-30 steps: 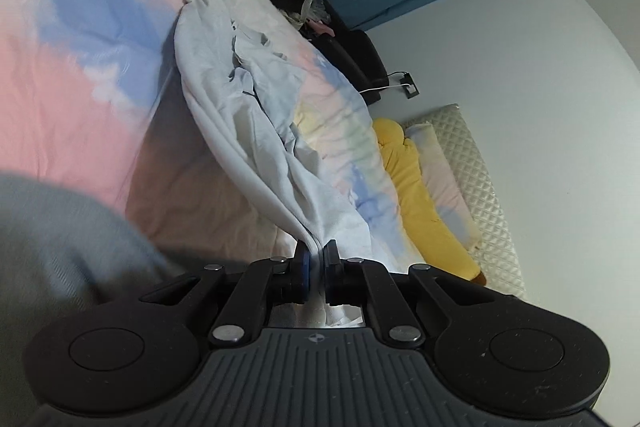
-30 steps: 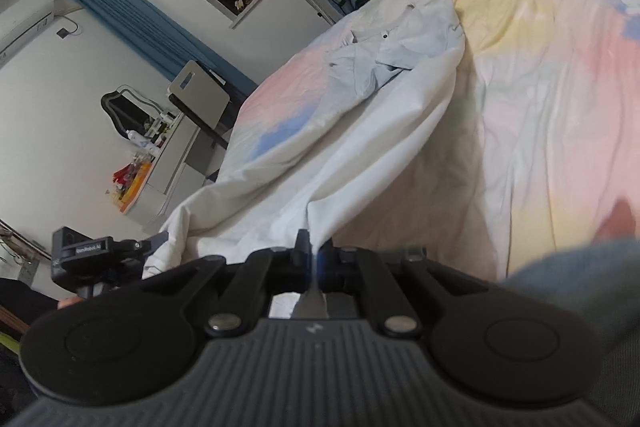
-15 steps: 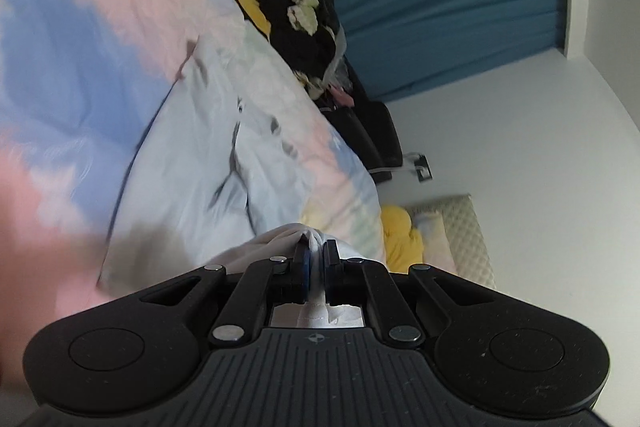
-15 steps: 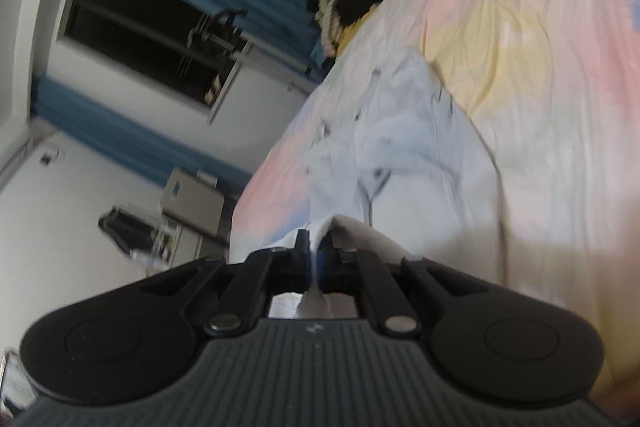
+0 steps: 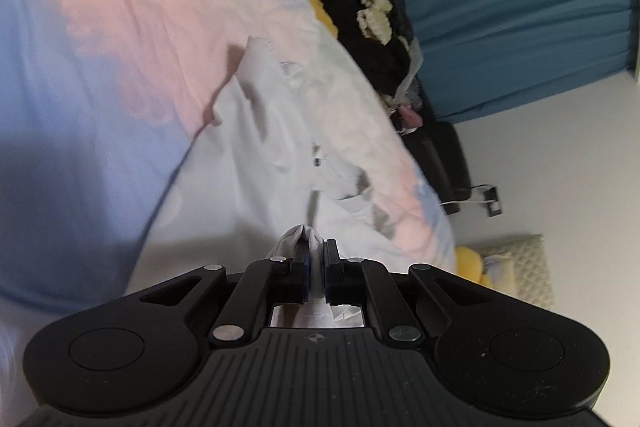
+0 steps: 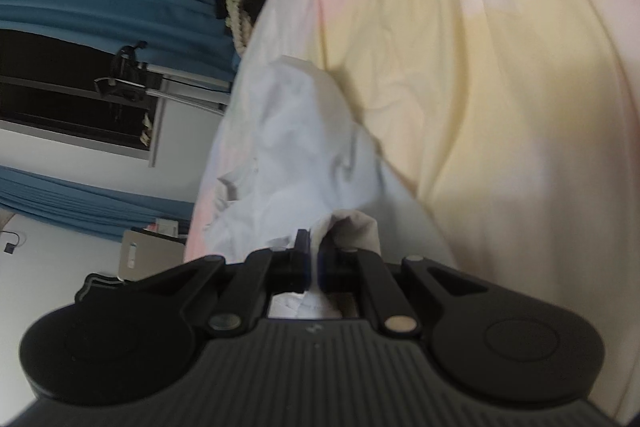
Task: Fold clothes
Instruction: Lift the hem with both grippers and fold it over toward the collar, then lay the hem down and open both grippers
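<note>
Each pinching a hem corner, the left gripper [image 5: 315, 259] and right gripper [image 6: 314, 255] carry the pale shirt [image 5: 256, 163] over itself on the bed [image 5: 100, 27], apparently to fold it in half.

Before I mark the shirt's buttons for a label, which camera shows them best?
The left wrist view: a dark button shows on the pale shirt. The right wrist view shows the shirt crumpled and blurred, with no clear button.

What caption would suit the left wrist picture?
Left gripper pinching a pale blue shirt spread over a pastel bedsheet.
</note>
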